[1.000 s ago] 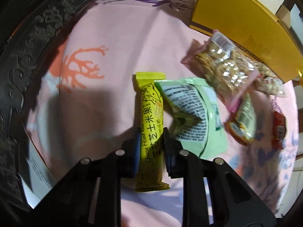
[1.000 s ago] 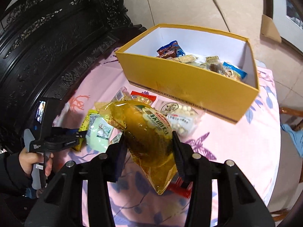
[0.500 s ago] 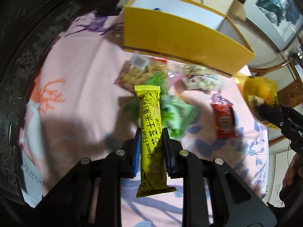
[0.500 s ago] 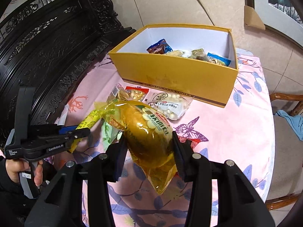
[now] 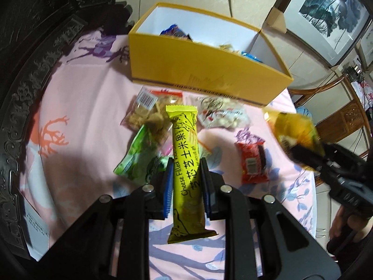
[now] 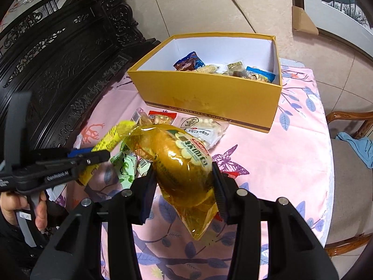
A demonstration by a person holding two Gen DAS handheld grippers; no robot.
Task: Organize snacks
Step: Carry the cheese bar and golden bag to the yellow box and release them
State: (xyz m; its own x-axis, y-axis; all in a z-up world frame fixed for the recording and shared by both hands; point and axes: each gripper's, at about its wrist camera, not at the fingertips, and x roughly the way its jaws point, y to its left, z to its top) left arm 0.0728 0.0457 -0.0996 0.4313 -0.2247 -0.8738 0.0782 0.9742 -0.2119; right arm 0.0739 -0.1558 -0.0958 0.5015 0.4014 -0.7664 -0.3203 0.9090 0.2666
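My left gripper (image 5: 186, 175) is shut on a long yellow cheese rice-cracker bar (image 5: 185, 163) and holds it above the pink tablecloth, pointing toward the yellow box (image 5: 200, 79). My right gripper (image 6: 183, 175) is shut on a puffy amber snack bag (image 6: 184, 161), held in the air in front of the box (image 6: 209, 93). The box holds several snack packs (image 6: 223, 67). The left gripper (image 6: 93, 157) with its bar shows at the left of the right wrist view. The right gripper's fingers (image 5: 305, 156) and its bag (image 5: 293, 128) show at the right of the left wrist view.
Loose snacks lie on the cloth before the box: a green pack (image 5: 139, 154), a clear cracker bag (image 5: 149, 114), a white nut bag (image 5: 221, 116) and a red pack (image 5: 253, 161). Dark carved furniture (image 6: 58, 58) stands left. A wooden chair (image 6: 349, 163) is right.
My left gripper has lifted the yellow bar off the table and tilted up toward the box. My right gripper has risen slightly with the amber bag and the box now looks closer.
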